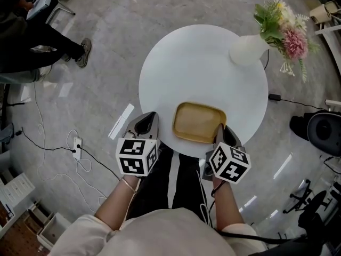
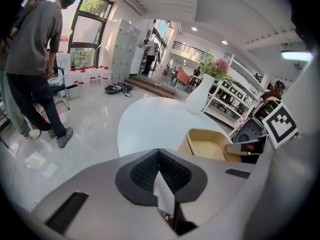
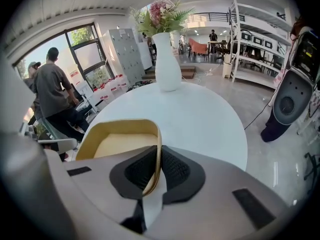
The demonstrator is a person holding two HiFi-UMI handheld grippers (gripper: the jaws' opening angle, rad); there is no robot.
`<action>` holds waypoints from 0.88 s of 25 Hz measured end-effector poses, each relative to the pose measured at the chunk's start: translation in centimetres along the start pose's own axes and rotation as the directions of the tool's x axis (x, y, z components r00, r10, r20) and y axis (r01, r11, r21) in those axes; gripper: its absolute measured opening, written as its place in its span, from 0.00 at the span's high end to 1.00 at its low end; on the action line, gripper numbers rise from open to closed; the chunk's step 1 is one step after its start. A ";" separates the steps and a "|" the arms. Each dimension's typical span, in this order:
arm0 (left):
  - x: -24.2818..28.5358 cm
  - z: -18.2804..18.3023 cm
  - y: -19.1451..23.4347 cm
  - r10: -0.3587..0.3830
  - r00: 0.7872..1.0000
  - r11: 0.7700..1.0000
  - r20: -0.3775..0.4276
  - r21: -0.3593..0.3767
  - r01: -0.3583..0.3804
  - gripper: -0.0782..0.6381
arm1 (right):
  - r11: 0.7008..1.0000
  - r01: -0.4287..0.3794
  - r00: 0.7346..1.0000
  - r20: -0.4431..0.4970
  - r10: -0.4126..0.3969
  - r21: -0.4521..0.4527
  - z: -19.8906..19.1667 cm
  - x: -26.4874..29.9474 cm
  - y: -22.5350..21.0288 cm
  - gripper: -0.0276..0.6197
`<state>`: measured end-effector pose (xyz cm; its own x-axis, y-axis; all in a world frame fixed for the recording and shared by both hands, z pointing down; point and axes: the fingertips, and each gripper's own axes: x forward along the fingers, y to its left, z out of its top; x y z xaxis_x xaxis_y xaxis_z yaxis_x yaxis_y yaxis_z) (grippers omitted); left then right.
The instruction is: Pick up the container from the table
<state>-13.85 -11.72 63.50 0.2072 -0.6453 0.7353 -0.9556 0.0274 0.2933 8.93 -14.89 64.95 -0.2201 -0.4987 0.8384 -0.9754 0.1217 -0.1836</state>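
A shallow tan container [image 1: 198, 122] lies on the round white table [image 1: 202, 63] near its front edge. My right gripper [image 1: 220, 128] is at the container's right front corner. In the right gripper view the container's [image 3: 120, 141] thin rim runs between the two dark pads, and the right gripper [image 3: 159, 149] is shut on it. My left gripper [image 1: 146, 116] hangs just off the table's edge, left of the container and apart from it. In the left gripper view the left gripper [image 2: 159, 151] is shut on nothing, with the container [image 2: 207, 145] to its right.
A white vase [image 1: 248, 49] with flowers [image 1: 285, 31] stands at the table's far right. A person [image 1: 32, 36] stands on the floor at upper left. Cables and a power strip [image 1: 78, 145] lie left of the table, and a black device [image 1: 319, 132] sits on the right.
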 end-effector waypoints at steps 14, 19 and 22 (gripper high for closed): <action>-0.9 1.1 -0.8 -0.022 1.000 0.997 0.016 0.072 0.021 0.87 | 0.998 -0.001 0.998 0.058 -0.003 0.060 1.4 -2.8 -0.5 0.89; -1.4 3.0 -2.1 -0.050 0.997 0.995 0.054 0.093 0.045 0.87 | 0.996 -0.009 0.996 0.093 0.000 0.092 2.5 -4.5 -0.6 0.89; -1.8 4.3 -3.0 -0.068 0.995 0.993 0.077 0.107 0.060 0.87 | 0.994 -0.007 0.993 0.118 -0.006 0.105 3.3 -5.8 -0.8 0.89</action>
<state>-12.29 -13.93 58.71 0.2551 -0.7023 0.6646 -0.9584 -0.0928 0.2698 10.94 -14.93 58.54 -0.2140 -0.5972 0.7730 -0.9696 0.0340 -0.2422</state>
